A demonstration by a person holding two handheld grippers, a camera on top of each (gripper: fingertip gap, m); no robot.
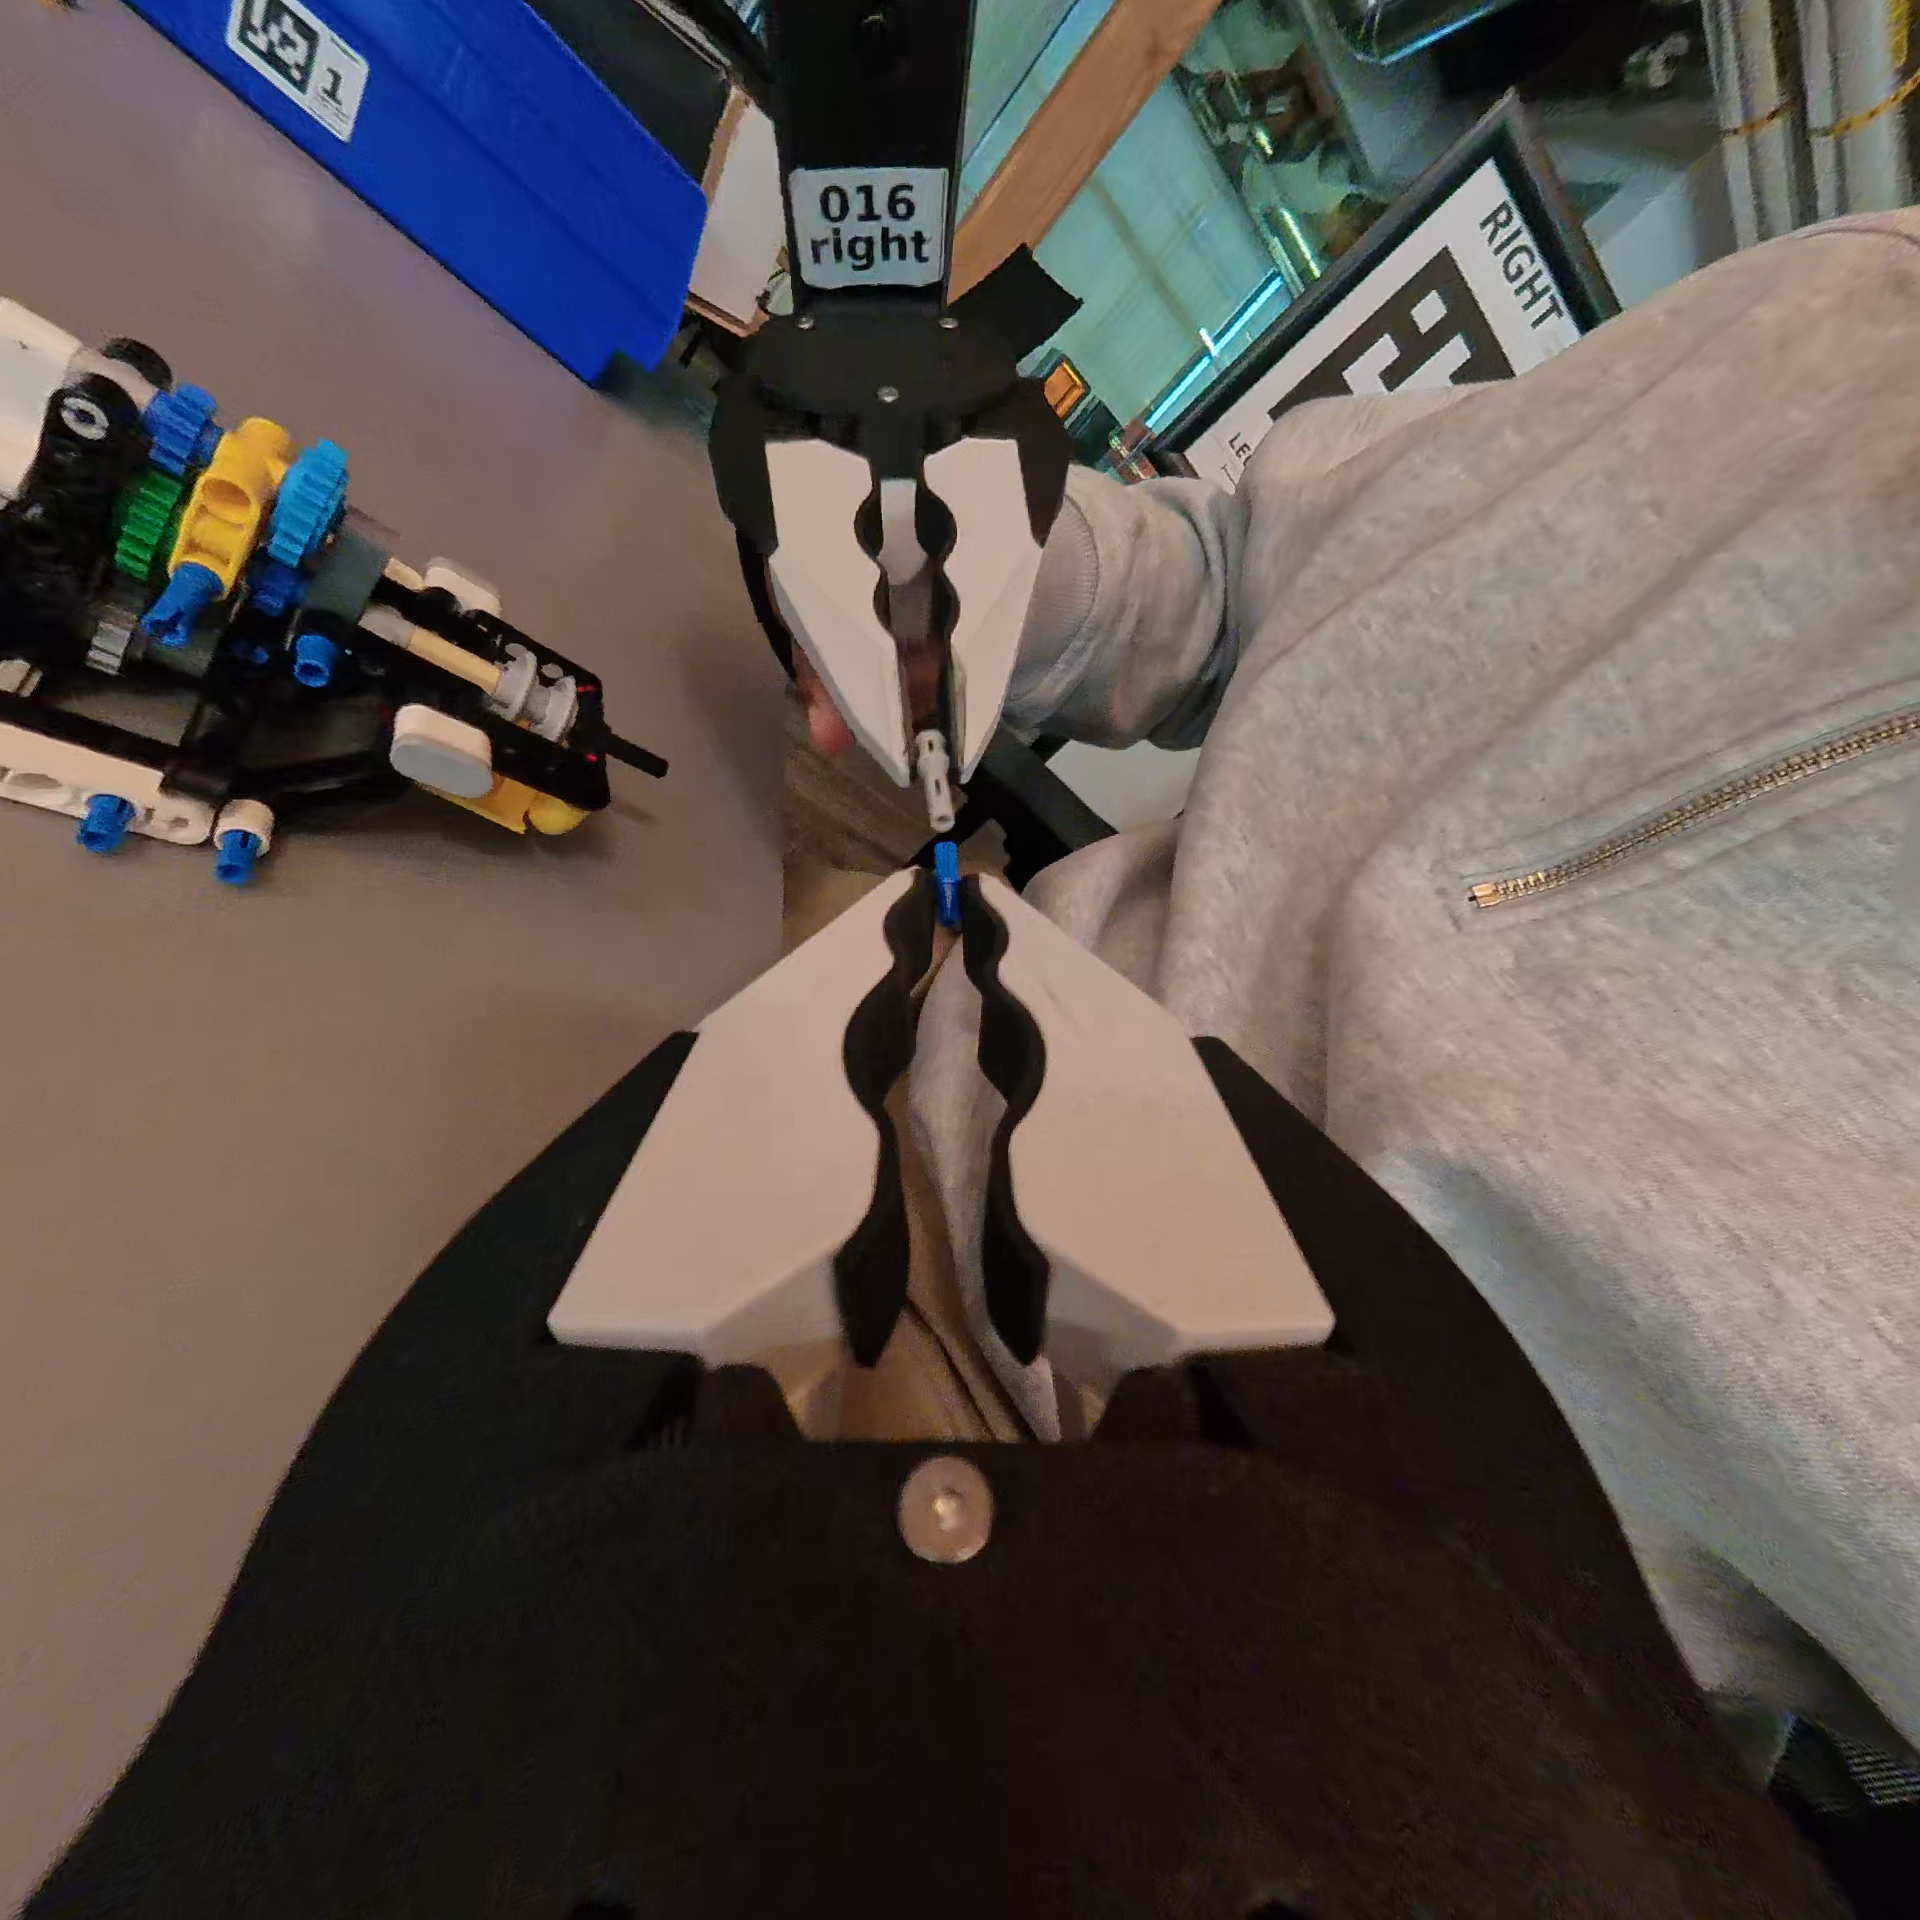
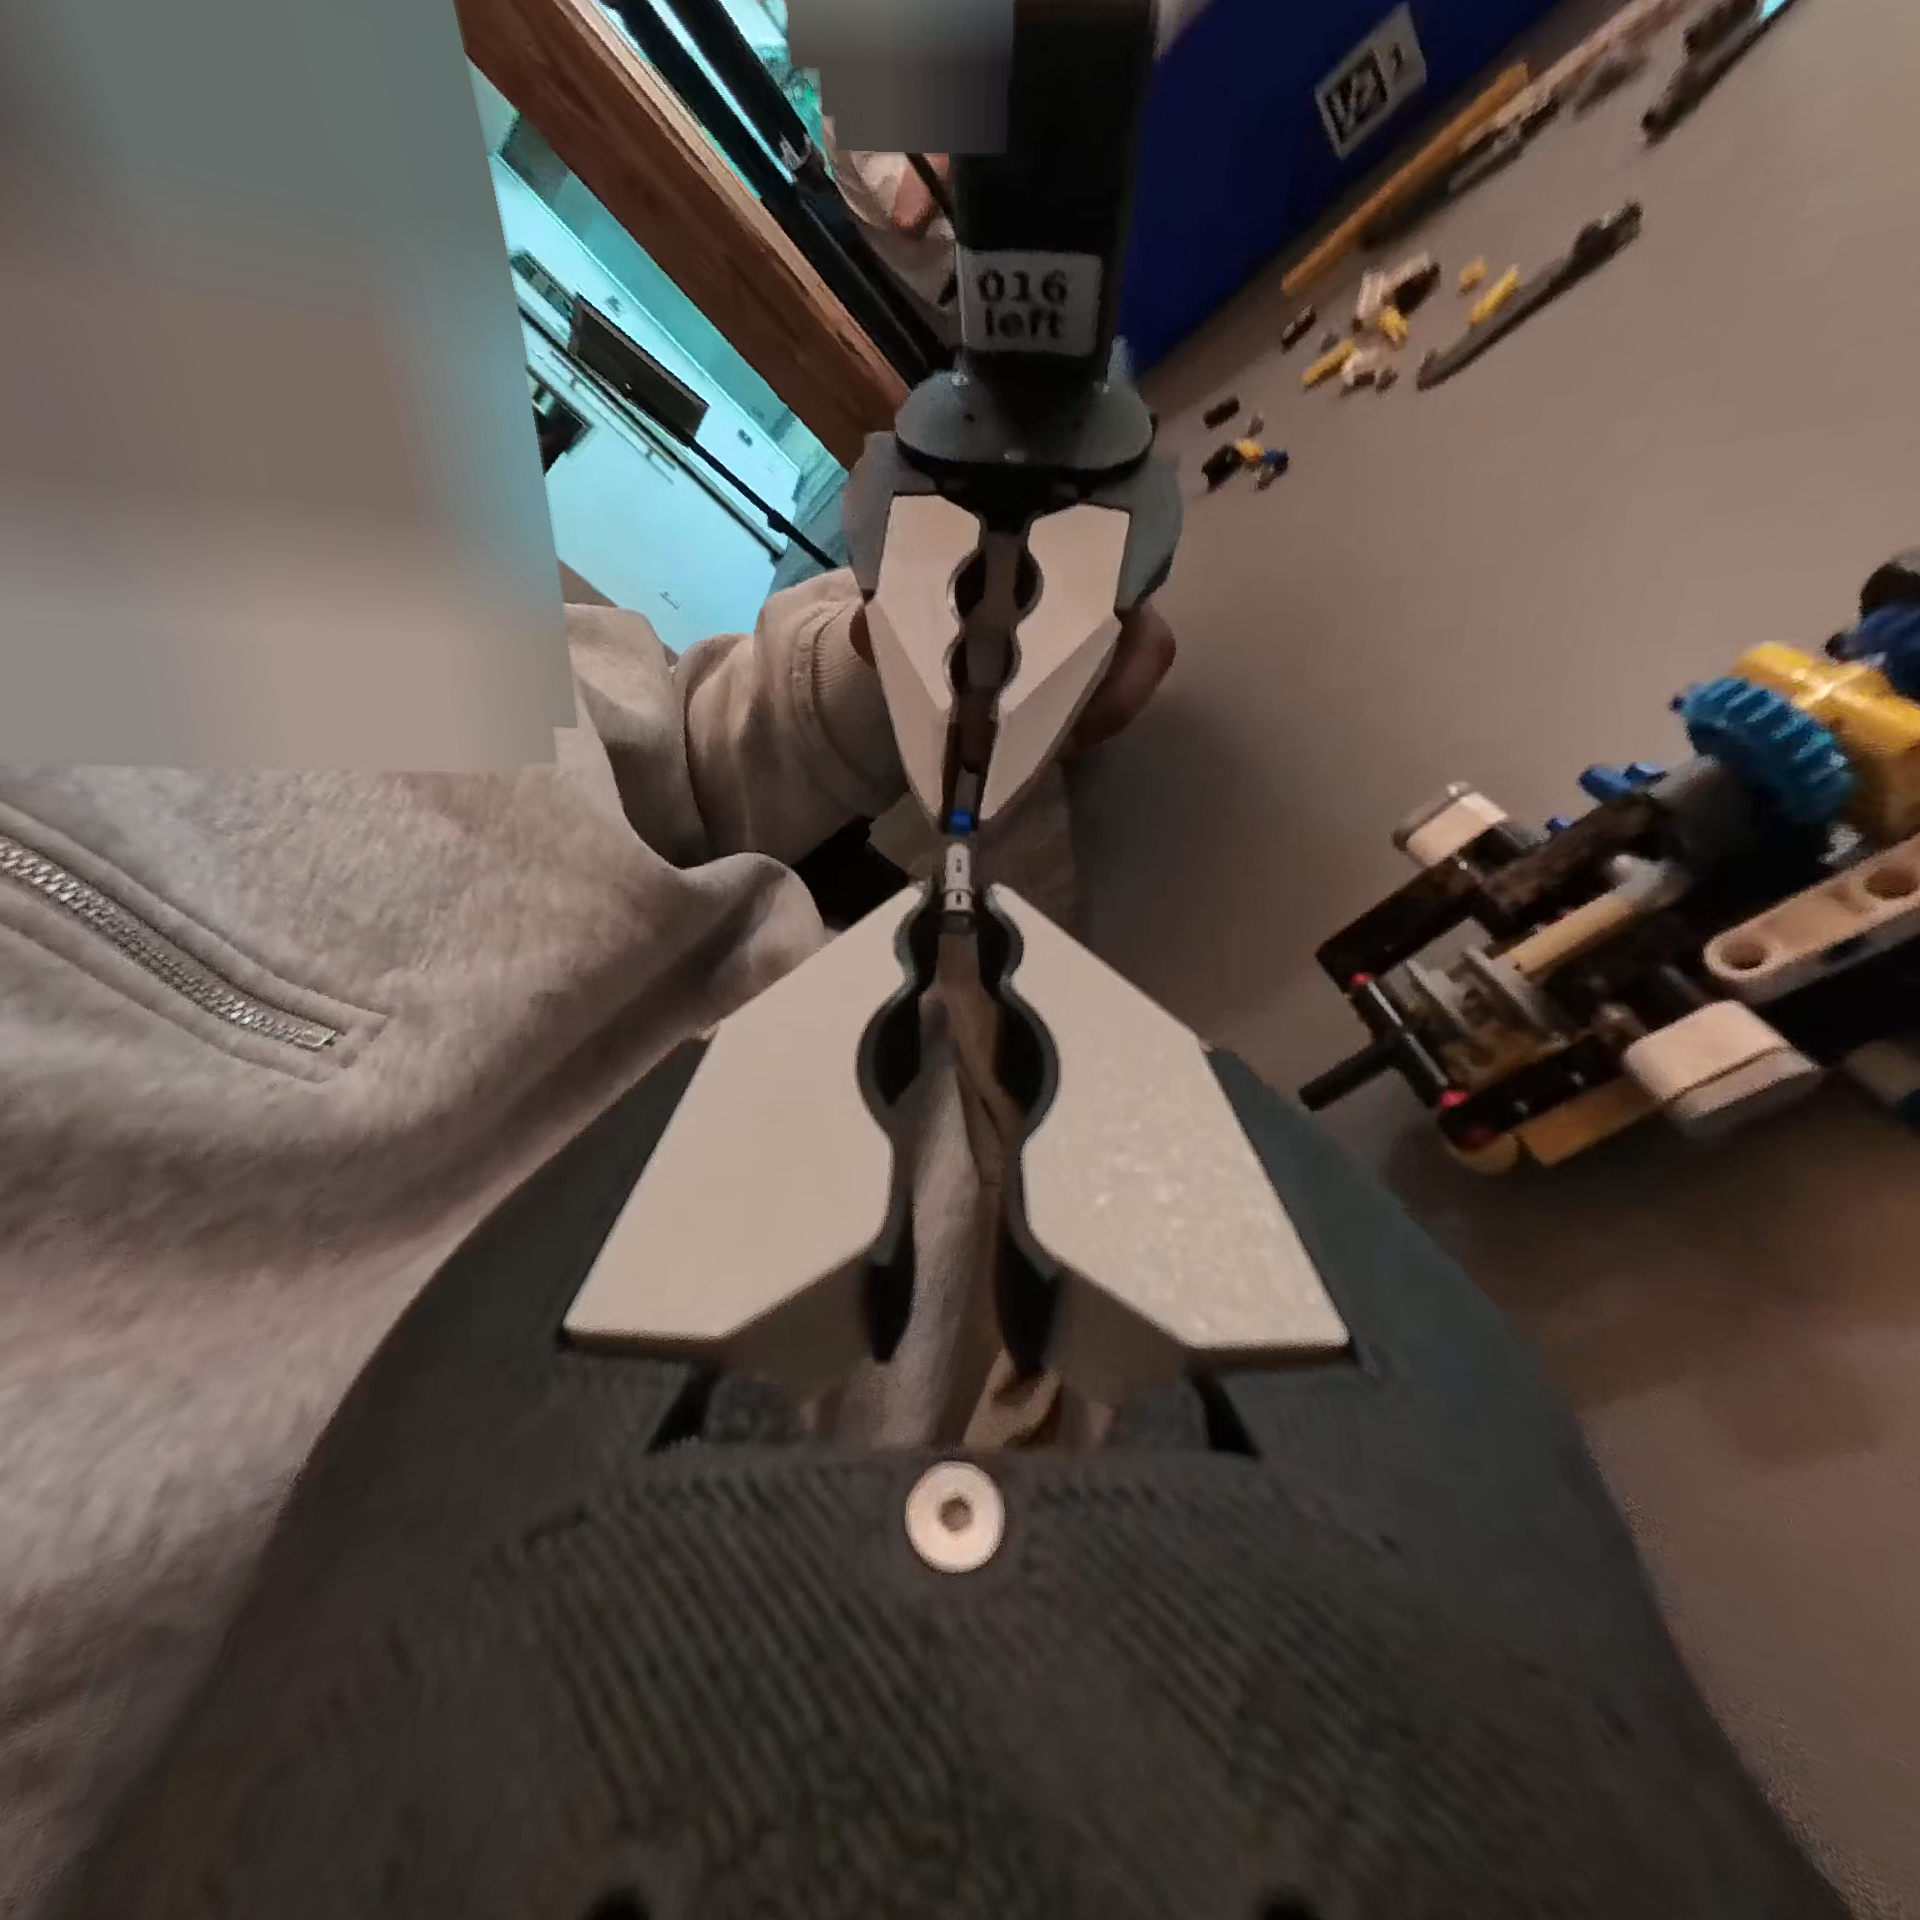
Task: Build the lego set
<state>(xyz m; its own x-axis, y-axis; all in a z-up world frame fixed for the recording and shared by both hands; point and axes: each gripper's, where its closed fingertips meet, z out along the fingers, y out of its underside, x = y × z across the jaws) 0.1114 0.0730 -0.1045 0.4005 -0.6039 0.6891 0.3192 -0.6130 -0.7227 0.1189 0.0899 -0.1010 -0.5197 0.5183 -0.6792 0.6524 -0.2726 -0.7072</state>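
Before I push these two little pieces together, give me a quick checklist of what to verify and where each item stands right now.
1. Left gripper shut on the blue pin: ok.
2. Right gripper shut on the grey connector: ok.
3. Pin and connector tip to tip on one line: ok in both wrist views, with a small gap between them.
4. Pieces already touching: not ok, not yet mated.
5. Which hole the pin must enter: cannot tell, too small to see.
6. Lego model resting on the table, away from both grippers: ok.
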